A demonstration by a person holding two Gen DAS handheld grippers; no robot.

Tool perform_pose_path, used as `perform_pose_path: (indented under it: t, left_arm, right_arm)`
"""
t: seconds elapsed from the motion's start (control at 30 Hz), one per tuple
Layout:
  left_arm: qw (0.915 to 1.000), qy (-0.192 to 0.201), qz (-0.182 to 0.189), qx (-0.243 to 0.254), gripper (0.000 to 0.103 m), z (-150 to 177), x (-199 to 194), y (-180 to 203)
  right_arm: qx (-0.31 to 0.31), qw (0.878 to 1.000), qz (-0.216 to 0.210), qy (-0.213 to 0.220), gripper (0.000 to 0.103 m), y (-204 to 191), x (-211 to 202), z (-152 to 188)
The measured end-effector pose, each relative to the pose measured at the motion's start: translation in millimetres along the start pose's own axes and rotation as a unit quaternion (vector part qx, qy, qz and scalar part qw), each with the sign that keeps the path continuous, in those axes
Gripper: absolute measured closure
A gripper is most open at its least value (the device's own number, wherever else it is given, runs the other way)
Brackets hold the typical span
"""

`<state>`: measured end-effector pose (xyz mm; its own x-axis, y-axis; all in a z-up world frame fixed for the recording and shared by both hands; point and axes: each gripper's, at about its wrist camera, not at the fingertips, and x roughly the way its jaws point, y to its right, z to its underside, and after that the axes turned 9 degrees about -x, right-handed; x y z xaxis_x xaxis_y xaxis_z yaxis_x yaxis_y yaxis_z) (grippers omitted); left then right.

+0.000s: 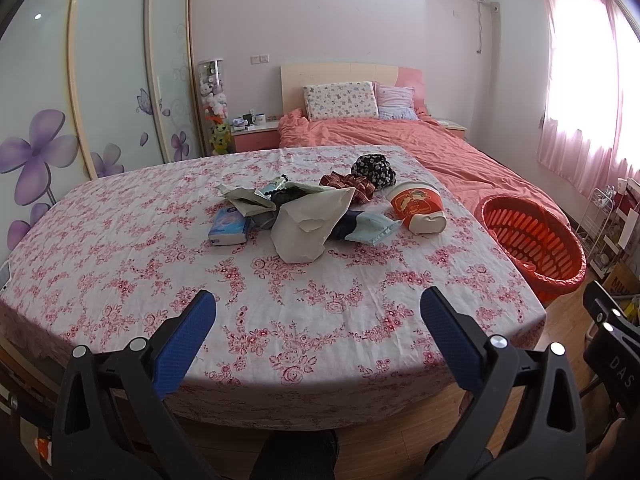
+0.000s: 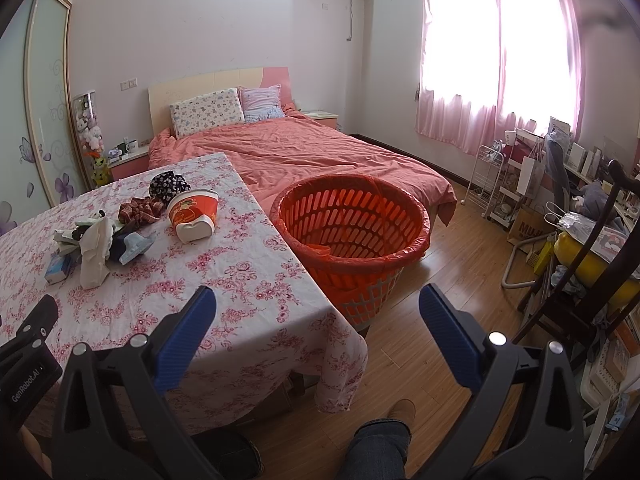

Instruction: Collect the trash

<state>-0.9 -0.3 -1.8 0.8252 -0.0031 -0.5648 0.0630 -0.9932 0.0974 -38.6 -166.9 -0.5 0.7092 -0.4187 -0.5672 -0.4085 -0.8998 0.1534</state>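
A pile of trash lies mid-table: a crumpled white paper bag [image 1: 308, 224], a blue tissue pack [image 1: 229, 230], a light-blue face mask [image 1: 374, 229], a tipped red-and-white noodle cup [image 1: 418, 206], wrappers [image 1: 248, 198], and plaid [image 1: 348, 184] and dark floral [image 1: 374, 169] cloth pieces. An orange basket [image 1: 532, 244] lined with a red bag stands on the floor right of the table. The pile [image 2: 96, 248], cup [image 2: 194, 214] and basket [image 2: 352, 232] also show in the right wrist view. My left gripper [image 1: 318, 312] is open and empty over the table's near edge. My right gripper [image 2: 318, 308] is open and empty near the table's right corner, before the basket.
The table [image 1: 120, 264] has a pink floral cloth. Behind it is a bed [image 2: 312, 156] with a coral cover. A wardrobe [image 1: 108, 80] stands at the left. A white rack [image 2: 486, 180], a dark chair [image 2: 576, 272] and cluttered shelves line the right wall.
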Motion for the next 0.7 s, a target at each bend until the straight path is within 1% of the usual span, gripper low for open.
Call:
perform_pose_path:
  t: [0.7]
  left_arm:
    - [1.0,-0.002,0.0,0.0,0.002,1.9,-0.3,1.6]
  right_arm:
    - [0.001,1.0,0.0,0.0,0.004,2.8,-0.2,0.5]
